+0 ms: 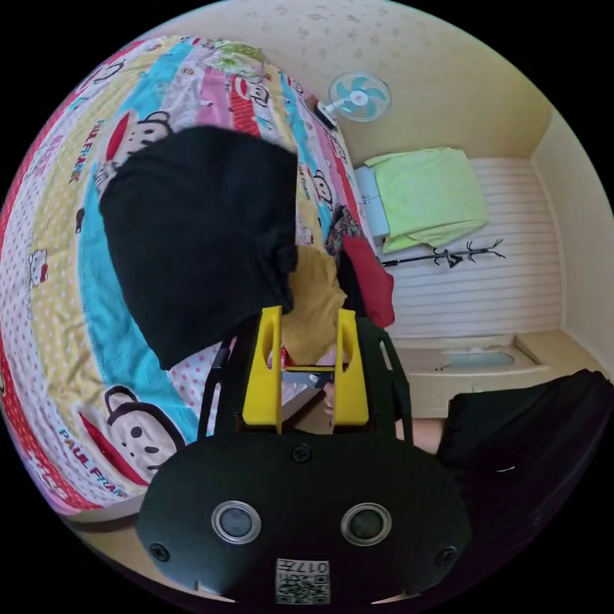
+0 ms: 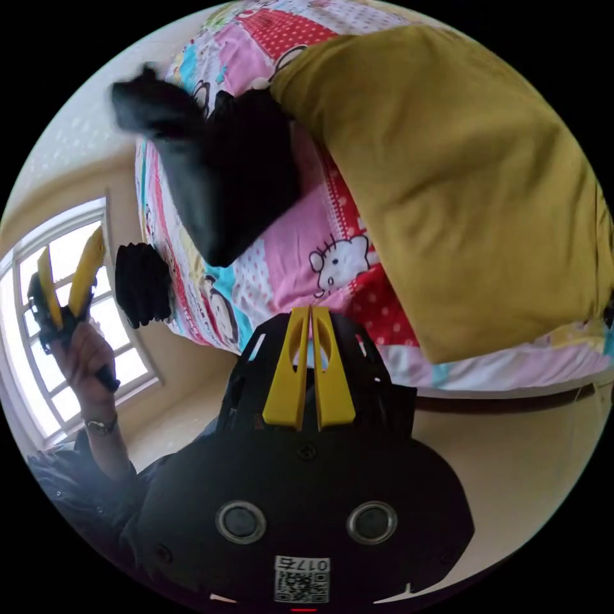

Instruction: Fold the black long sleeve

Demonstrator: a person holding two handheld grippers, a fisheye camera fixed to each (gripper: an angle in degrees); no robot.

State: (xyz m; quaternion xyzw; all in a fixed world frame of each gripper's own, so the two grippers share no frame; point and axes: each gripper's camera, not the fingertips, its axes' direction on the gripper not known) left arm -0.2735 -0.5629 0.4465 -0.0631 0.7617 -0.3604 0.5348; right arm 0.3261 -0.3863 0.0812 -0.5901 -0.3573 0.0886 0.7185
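The black long sleeve (image 1: 198, 236) lay bunched on the bedspread (image 1: 57, 307) beyond the left gripper (image 1: 307, 326), whose jaws stood apart and empty, while the right gripper (image 2: 311, 320) was closed on nothing; soft, light and floppy, it looked best pinched at an edge.

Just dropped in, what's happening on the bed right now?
The black long sleeve lies on the patterned bedspread, looking already folded, beside a mustard garment. Neither hand-held gripper holds anything: the left hand-held gripper is open above the bed's edge, and the right hand-held gripper is shut on nothing.
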